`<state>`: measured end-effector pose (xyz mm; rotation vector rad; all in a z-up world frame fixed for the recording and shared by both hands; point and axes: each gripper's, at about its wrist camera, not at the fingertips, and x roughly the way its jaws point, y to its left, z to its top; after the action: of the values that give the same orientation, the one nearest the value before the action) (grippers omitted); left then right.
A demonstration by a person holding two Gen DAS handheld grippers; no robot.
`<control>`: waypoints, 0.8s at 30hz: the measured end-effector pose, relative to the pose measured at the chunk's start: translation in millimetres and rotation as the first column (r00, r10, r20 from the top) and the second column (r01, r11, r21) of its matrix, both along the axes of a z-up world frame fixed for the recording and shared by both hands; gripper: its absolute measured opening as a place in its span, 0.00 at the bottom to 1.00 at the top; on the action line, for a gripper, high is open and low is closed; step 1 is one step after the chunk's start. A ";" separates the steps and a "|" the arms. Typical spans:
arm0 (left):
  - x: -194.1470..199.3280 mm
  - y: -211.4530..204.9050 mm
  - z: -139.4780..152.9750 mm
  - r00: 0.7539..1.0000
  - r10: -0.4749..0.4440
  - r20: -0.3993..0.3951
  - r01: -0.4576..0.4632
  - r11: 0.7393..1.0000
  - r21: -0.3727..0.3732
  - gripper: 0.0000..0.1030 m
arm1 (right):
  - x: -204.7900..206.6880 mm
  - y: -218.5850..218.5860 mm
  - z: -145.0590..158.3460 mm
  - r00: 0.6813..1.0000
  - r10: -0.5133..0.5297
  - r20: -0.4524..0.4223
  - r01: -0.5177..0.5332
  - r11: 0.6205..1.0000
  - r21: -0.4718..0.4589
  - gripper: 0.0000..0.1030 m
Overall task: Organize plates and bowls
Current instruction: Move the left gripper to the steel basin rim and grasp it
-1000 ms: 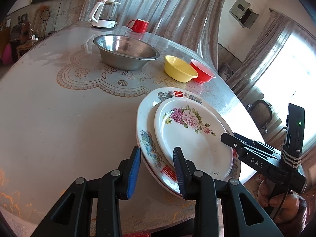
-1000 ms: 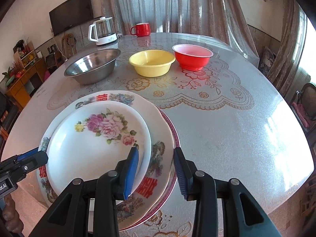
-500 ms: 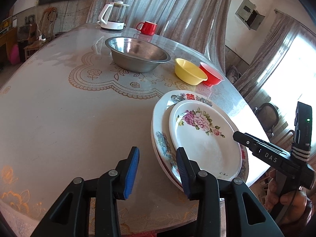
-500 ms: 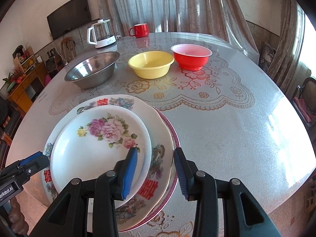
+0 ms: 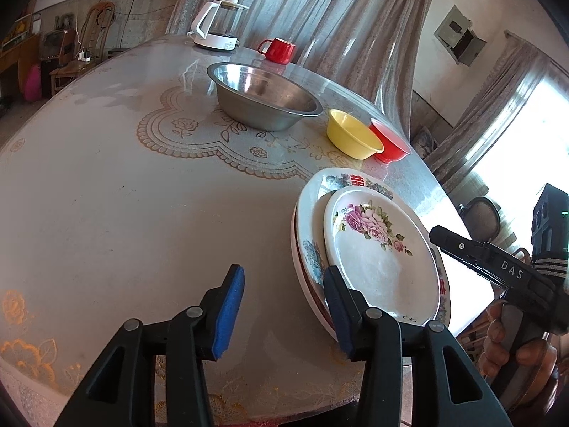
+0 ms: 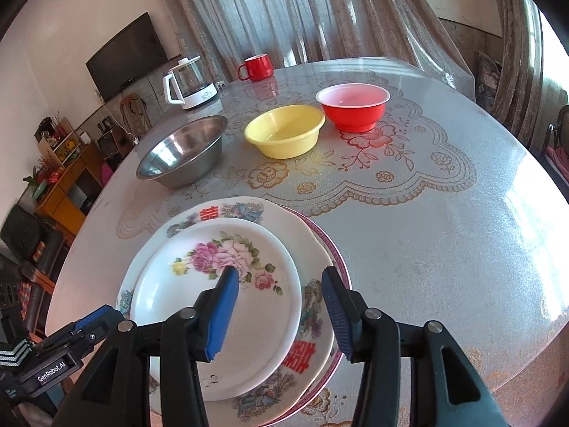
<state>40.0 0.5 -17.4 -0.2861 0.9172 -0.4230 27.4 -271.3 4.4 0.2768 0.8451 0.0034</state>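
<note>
A: A round worktop (image 6: pixel 444 235) with a lace-patterned cover stands before grey curtains (image 6: pixel 320 10), a TV (image 6: pixel 126 60) on the wall to the left.

B: What sits along the far side?

A: In the right wrist view, left to right: a kettle (image 6: pixel 190 83), a red mug (image 6: pixel 256 67), then nearer, a steel bowl (image 6: pixel 181 151), a yellow bowl (image 6: pixel 284 130) and a red bowl (image 6: pixel 354 106). The yellow and red bowls stand just beside each other; the steel one stands a little apart.

B: And the plates?

A: They are stacked at the near edge of the worktop. A small rose plate (image 6: pixel 213 306) lies on top of a larger plate (image 6: pixel 313 320) with red characters on its rim, and a pink-rimmed plate (image 6: pixel 336 249) shows beneath that.

B: The claws?

A: The left claw (image 5: pixel 284 313) is at the stack's left rim, its jaws opening; the right pad looks close against the plates' edge, the left pad over bare worktop, nothing pinched. The right claw (image 6: pixel 281 315) hovers over the stack's right side, jaws also opening, the rose plate's rim in the gap, no pad pressing on it. A hand (image 5: pixel 515 348) holds that claw's grip.
</note>
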 end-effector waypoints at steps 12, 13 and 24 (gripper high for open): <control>16.0 33.5 -11.5 0.994 0.088 -0.061 -0.091 0.995 -0.042 0.55 | 19.8 19.3 -6.8 0.995 0.092 -0.032 -0.089 0.991 0.095 0.53; 17.7 35.5 -12.3 0.993 0.094 -0.066 -0.097 0.994 -0.044 0.55 | 21.0 21.1 -6.2 0.995 0.099 -0.029 -0.096 0.991 0.094 0.53; 48.5 49.5 -1.5 0.990 0.138 -0.037 -0.140 0.989 -0.050 0.61 | 55.0 31.0 3.0 0.988 0.157 -0.001 -0.155 0.970 0.185 0.53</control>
<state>88.5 50.0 -18.9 -0.4040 0.9133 -0.3147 82.4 -240.2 7.3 0.3847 0.8818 0.2281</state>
